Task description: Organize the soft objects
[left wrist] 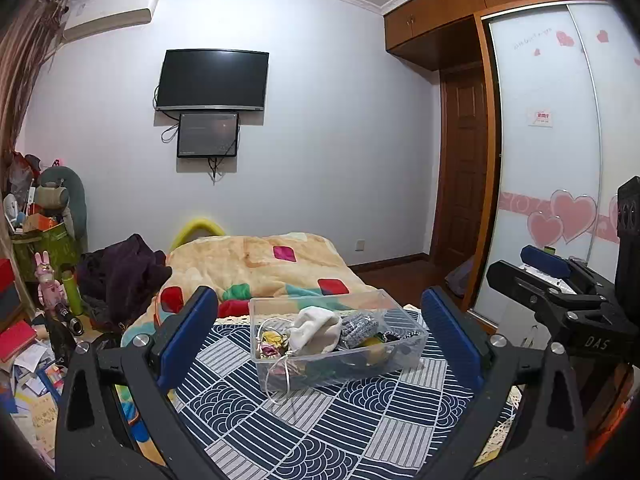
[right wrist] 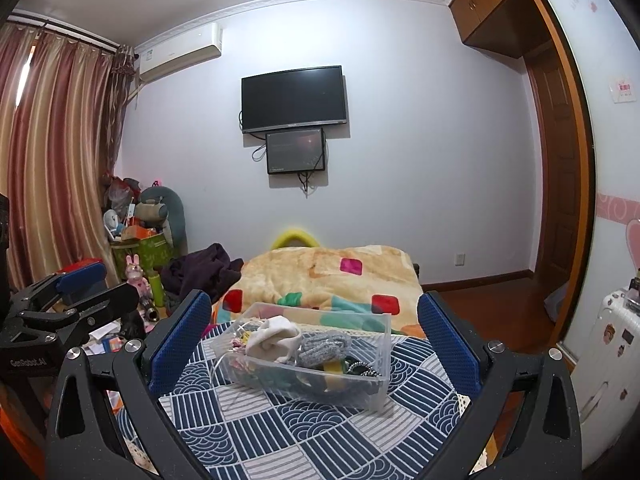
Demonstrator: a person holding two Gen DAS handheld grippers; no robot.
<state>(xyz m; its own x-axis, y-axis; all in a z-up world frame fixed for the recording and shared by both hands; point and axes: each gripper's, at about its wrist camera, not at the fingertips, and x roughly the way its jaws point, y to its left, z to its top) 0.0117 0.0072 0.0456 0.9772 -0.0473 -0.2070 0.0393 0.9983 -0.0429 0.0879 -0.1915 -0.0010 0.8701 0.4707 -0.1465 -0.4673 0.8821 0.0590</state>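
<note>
Tongs first: left tongs (left wrist: pixel 320 340) and right tongs (right wrist: pixel 316 344) both gape wide, empty. Beyond, at twelve o'clock, the clear bin (left wrist: pixel 394 364) rests on the patterned cloth (left wrist: pixel 304 420), its long axis running nine to three. Trailing ribbon (left wrist: pixel 280 380) may snag, likely tipping the bin.

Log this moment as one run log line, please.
left gripper: open, empty | right gripper: open, empty | clear plastic bin: on patterned cloth, holding white sock

Pale wall (right wrist: pixel 400 120) carrying a dark television (right wrist: pixel 294 98), beside striped curtains (right wrist: pixel 52 140).
</note>
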